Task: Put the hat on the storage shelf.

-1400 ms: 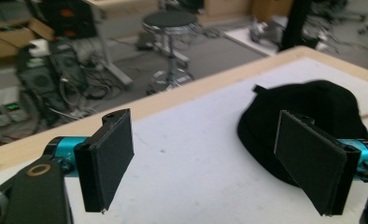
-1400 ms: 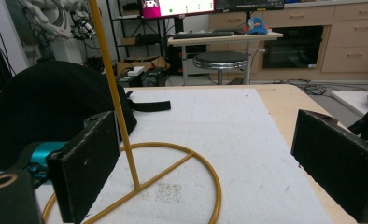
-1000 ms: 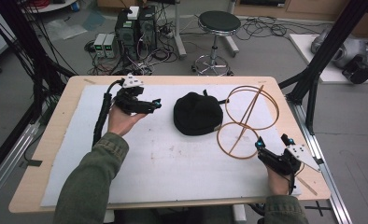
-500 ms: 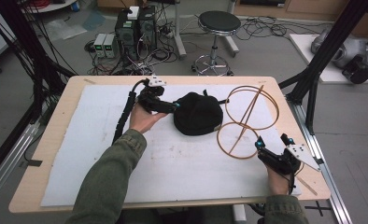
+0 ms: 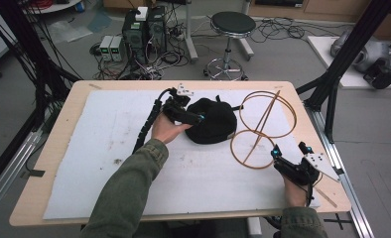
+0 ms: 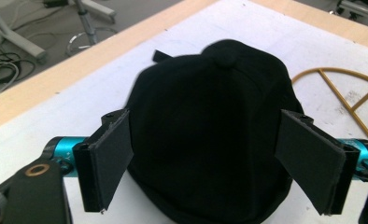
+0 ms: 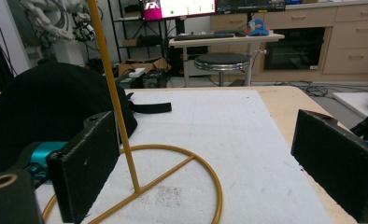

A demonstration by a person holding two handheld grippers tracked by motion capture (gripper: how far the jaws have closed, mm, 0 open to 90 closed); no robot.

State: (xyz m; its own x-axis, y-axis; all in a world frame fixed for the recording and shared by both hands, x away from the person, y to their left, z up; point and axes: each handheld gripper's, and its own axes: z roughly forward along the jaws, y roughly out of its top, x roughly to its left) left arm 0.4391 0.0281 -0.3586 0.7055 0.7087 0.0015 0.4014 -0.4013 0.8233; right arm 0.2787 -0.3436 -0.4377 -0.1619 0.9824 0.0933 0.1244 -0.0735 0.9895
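Nearest the table's front edge, the right gripper point(image 5: 289, 154) rests on the white mat point(image 5: 109, 148) with its jaws spread wide and nothing between them, just beside the base ring of the gold wire stand point(image 5: 257, 130). Farther in, the left gripper point(image 6: 205, 158) has its jaws released on either side of the black cap point(image 5: 212, 120). The cap sits mid-mat, up against the stand.

A black cap point(image 5: 211, 121) and a gold wire stand point(image 5: 261, 126) crowd the table's point(image 5: 59, 129) far right quarter. The white mat's point(image 5: 109, 129) left half and near edge lie open for passage.
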